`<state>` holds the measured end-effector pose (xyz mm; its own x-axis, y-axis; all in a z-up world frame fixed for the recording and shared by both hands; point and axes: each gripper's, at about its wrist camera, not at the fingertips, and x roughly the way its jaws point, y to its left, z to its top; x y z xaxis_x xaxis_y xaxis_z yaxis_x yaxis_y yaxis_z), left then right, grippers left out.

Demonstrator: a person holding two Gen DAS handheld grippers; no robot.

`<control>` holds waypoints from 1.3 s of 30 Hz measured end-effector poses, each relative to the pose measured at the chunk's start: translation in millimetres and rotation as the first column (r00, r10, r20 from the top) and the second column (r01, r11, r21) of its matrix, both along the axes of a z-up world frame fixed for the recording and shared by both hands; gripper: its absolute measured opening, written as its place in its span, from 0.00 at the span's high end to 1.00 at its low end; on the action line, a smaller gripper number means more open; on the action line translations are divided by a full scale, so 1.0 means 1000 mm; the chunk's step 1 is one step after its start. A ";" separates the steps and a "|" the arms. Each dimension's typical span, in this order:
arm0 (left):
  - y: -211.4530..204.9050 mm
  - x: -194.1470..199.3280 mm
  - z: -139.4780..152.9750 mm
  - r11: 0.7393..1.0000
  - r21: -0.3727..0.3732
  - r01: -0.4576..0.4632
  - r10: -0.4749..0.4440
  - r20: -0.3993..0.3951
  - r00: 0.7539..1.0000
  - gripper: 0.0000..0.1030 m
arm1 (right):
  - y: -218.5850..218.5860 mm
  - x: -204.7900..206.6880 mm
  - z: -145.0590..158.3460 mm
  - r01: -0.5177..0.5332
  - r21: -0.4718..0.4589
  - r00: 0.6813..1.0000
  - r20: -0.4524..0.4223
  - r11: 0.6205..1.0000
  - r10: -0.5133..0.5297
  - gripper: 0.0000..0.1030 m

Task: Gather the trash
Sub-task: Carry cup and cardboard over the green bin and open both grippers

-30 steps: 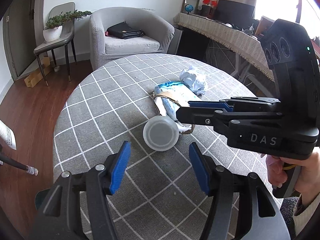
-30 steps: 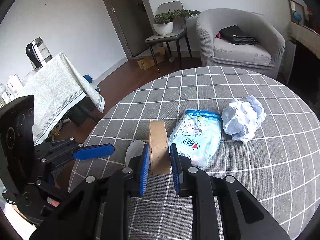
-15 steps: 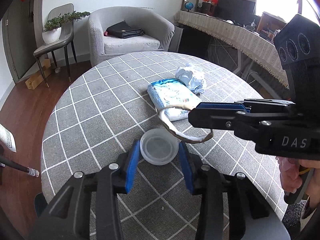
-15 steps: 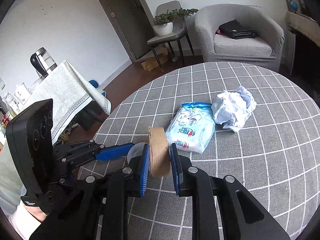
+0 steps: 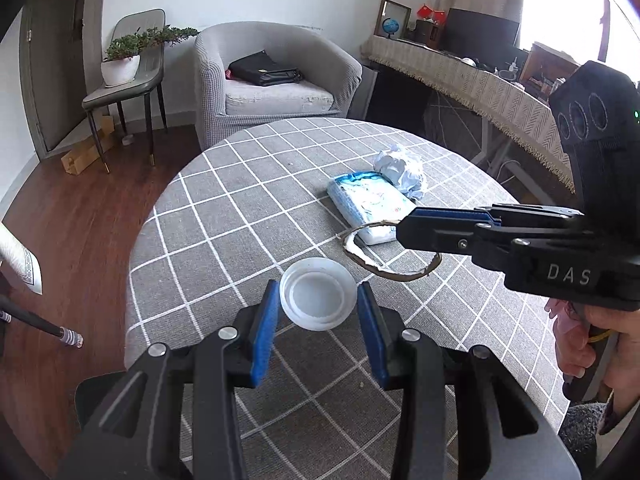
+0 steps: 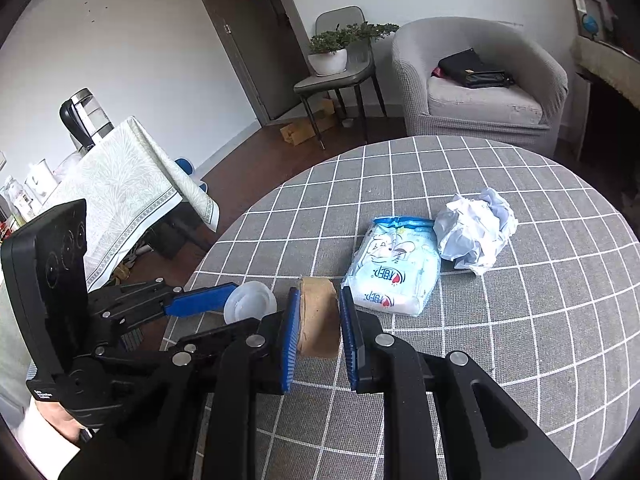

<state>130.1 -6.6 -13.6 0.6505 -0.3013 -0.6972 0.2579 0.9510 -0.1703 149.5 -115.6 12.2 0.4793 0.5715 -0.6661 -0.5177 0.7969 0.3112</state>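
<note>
Fingers of the left gripper (image 5: pixel 318 312) stood either side of a translucent plastic lid (image 5: pixel 318 299), blue pads touching its rim and holding it above the checked tablecloth (image 5: pixel 224 216). Beyond, in the left wrist view, the right gripper (image 5: pixel 416 226) reached in from the right, clamped on a flattened cardboard tape ring (image 5: pixel 390 252) that hung clear of the cloth. A blue-and-white tissue pack (image 5: pixel 370 204) lay on the table, with crumpled white paper (image 5: pixel 400 168) just behind it.

From the right wrist view, the right gripper (image 6: pixel 319 326) was closed onto the cardboard tape ring (image 6: pixel 318 320), both pads pressed to its sides. The left gripper (image 6: pixel 224 300) held the plastic lid (image 6: pixel 250 302) beside it. The tissue pack (image 6: pixel 394 266) and crumpled paper (image 6: pixel 476 236) sat touching, further along the tablecloth (image 6: pixel 520 340).
</note>
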 end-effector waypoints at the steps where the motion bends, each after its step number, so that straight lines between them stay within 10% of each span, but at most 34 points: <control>1: 0.004 -0.001 0.001 1.000 -0.007 -0.005 0.005 0.002 1.000 0.59 | 0.000 0.000 0.001 0.001 -0.001 1.000 0.002 1.000 -0.001 0.81; 39: 0.171 -0.053 -0.025 0.962 0.069 -0.264 0.267 -0.051 0.962 0.59 | 0.159 -0.021 0.008 -0.246 0.025 0.969 0.035 0.969 0.245 0.81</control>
<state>76.7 164.3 -38.5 0.6580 -0.0793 -0.7488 -0.0142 0.9930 -0.1176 128.7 43.6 20.3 0.3423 0.6928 -0.6347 -0.7061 0.6353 0.3127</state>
